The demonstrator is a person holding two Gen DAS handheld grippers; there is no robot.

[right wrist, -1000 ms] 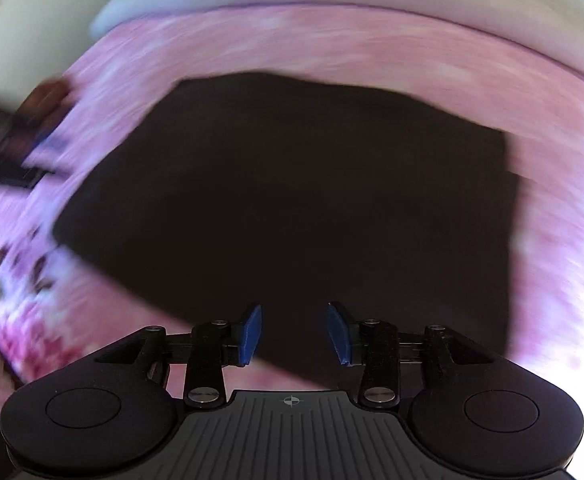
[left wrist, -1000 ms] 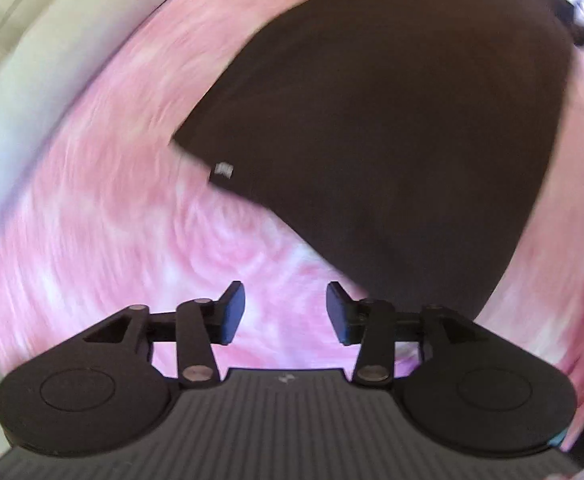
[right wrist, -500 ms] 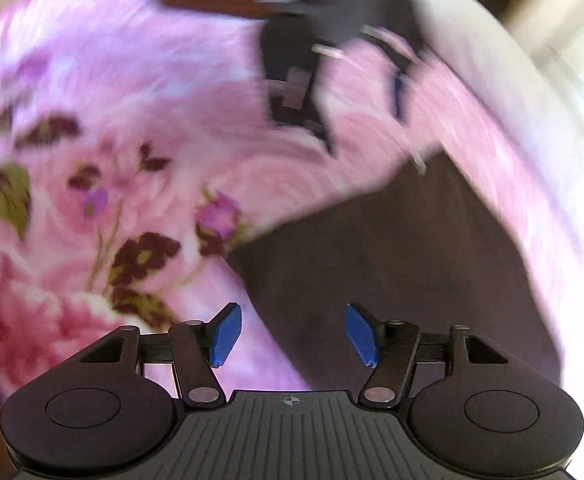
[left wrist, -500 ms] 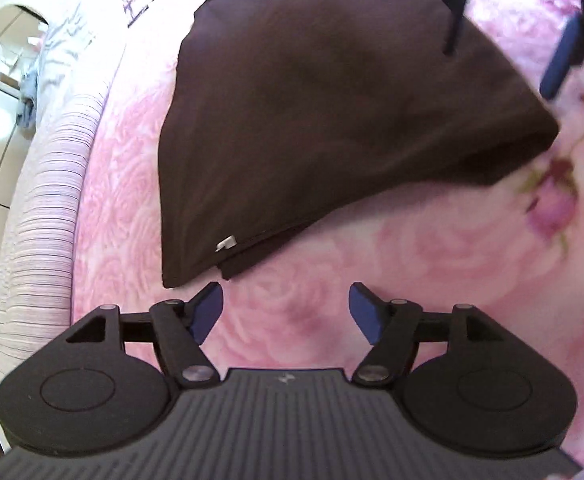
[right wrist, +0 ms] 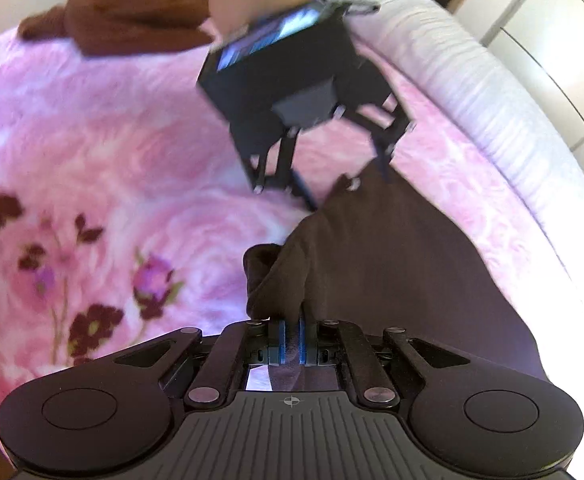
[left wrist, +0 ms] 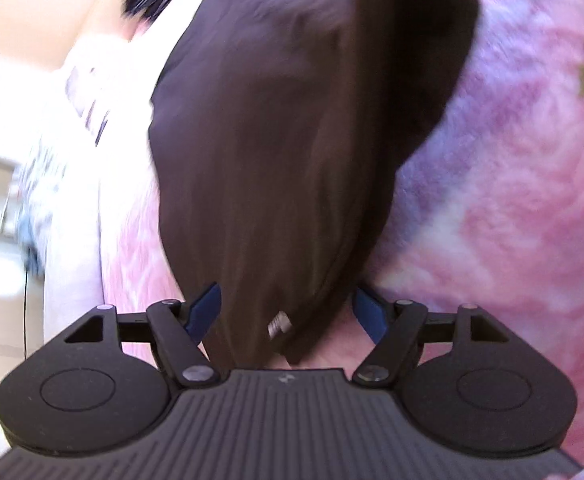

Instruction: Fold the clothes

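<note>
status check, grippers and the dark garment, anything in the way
Right gripper shut on dark garment corner. Left gripper open, jaws straddling the opposite corner. Garment on pink floral blanket. Brown clothes pile far off, not in the way.

A bedroom at home: pink floral blanket (right wrist: 92,160) over a bed (white wardrobe doors (right wrist: 552,40) beside).

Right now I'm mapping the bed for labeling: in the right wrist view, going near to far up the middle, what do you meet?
Right gripper shut on dark brown garment → left gripper → brown clothes pile.
</note>
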